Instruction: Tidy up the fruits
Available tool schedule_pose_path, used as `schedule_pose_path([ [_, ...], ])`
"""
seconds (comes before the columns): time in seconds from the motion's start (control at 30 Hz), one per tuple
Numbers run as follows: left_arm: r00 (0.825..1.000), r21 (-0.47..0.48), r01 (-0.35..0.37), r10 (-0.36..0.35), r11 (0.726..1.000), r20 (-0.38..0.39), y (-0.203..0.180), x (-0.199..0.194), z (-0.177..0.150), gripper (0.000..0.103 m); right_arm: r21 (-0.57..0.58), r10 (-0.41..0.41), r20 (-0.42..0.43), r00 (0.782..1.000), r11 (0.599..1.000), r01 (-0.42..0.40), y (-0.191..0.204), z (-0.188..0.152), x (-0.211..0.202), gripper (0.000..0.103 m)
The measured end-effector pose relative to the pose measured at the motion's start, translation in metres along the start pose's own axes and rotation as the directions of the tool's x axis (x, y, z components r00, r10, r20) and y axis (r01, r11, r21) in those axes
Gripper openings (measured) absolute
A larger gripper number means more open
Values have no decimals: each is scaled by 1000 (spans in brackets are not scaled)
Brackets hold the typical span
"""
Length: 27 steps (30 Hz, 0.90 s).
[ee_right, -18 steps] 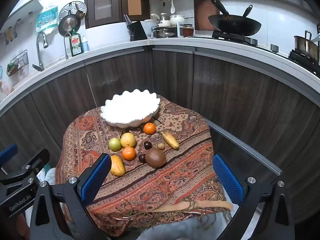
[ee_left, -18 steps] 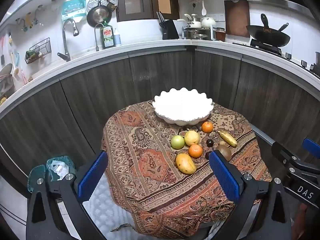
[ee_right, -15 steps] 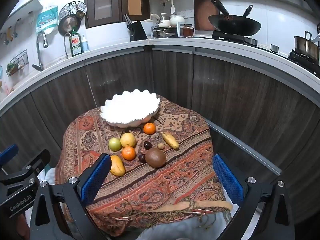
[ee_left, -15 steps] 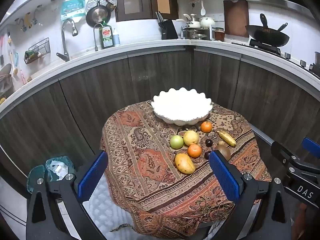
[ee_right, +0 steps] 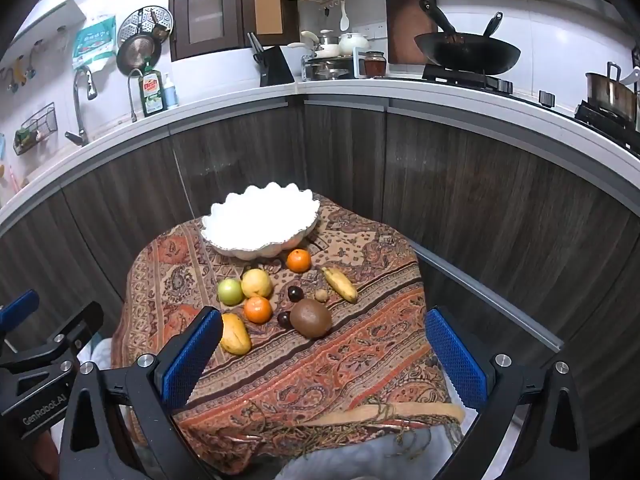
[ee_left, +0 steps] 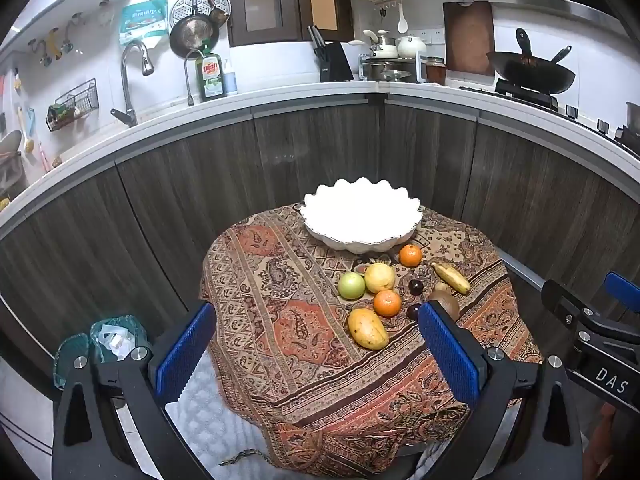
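A white scalloped bowl point(ee_left: 362, 218) point(ee_right: 260, 220) stands empty at the far side of a small table under a patterned cloth point(ee_left: 280, 320). In front of it lie a mango point(ee_left: 367, 328), two oranges point(ee_left: 387, 303) point(ee_left: 410, 255), a green apple point(ee_left: 351, 285), a yellow fruit point(ee_left: 380, 277), a banana point(ee_left: 450, 277), a brown kiwi point(ee_right: 311, 318) and two dark plums point(ee_right: 295, 293). My left gripper point(ee_left: 316, 354) is open and empty, near the table's front edge. My right gripper point(ee_right: 322, 360) is open and empty, just short of the kiwi.
Dark wood cabinets point(ee_left: 320, 152) curve behind the table under a white counter. A sink tap point(ee_left: 128, 80) is far left, a wok point(ee_right: 466, 56) on the stove far right. A bin with a green bag point(ee_left: 108, 340) stands on the floor left of the table.
Both grippers have crept very slightly forward. Nothing on the table has moved.
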State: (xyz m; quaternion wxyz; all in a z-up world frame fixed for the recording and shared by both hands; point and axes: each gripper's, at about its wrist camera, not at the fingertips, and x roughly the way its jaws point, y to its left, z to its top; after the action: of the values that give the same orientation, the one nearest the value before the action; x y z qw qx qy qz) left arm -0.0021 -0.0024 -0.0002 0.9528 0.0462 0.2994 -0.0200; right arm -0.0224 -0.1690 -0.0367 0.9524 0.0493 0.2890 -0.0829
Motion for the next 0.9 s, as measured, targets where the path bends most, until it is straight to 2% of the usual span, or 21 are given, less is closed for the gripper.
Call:
schedule_pose_path([
  [0.9,1000,-2,-4,4,1000,5,3,1,2,103,-4,-4,4,1000,1000,4,1,2,-2,102],
])
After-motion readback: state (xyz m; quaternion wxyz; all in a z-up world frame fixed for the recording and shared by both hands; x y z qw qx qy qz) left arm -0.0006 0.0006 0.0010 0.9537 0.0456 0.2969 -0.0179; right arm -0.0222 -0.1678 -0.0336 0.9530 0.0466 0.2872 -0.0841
